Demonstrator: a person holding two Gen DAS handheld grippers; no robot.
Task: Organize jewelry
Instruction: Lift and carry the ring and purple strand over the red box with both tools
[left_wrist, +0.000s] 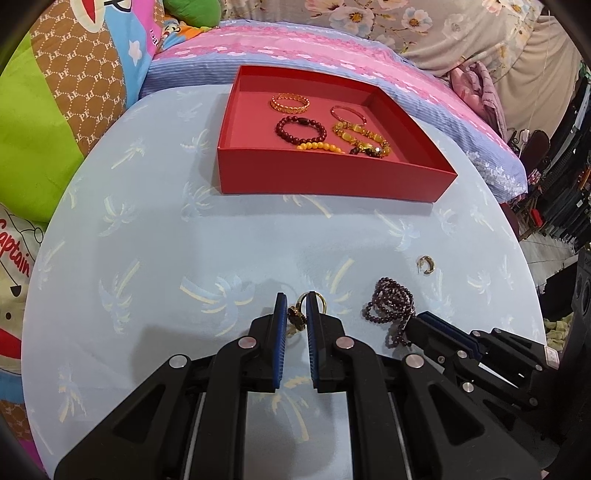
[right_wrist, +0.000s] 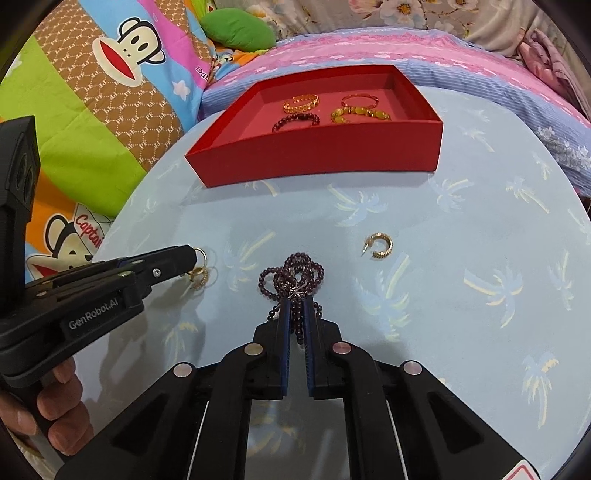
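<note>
A red tray (left_wrist: 332, 175) (right_wrist: 325, 153) at the far side of the table holds several bracelets (left_wrist: 301, 129) (right_wrist: 295, 120). My left gripper (left_wrist: 296, 306) has its jaws narrowly apart around a gold ring with a dark ornament (left_wrist: 297, 317), which still rests on the table; it also shows in the right wrist view (right_wrist: 199, 275). My right gripper (right_wrist: 295, 306) is shut on a dark purple bead necklace (right_wrist: 291, 275) (left_wrist: 391, 306) lying bunched on the table. A gold hoop earring (left_wrist: 426, 264) (right_wrist: 378, 245) lies loose to the right.
The round table has a light blue palm-print cloth (left_wrist: 221, 240) (right_wrist: 461, 221). Colourful pillows (left_wrist: 55, 110) (right_wrist: 92, 92) crowd the left and a pink and blue bedspread (left_wrist: 332, 48) lies behind the tray. A hand (right_wrist: 55, 406) holds the left gripper.
</note>
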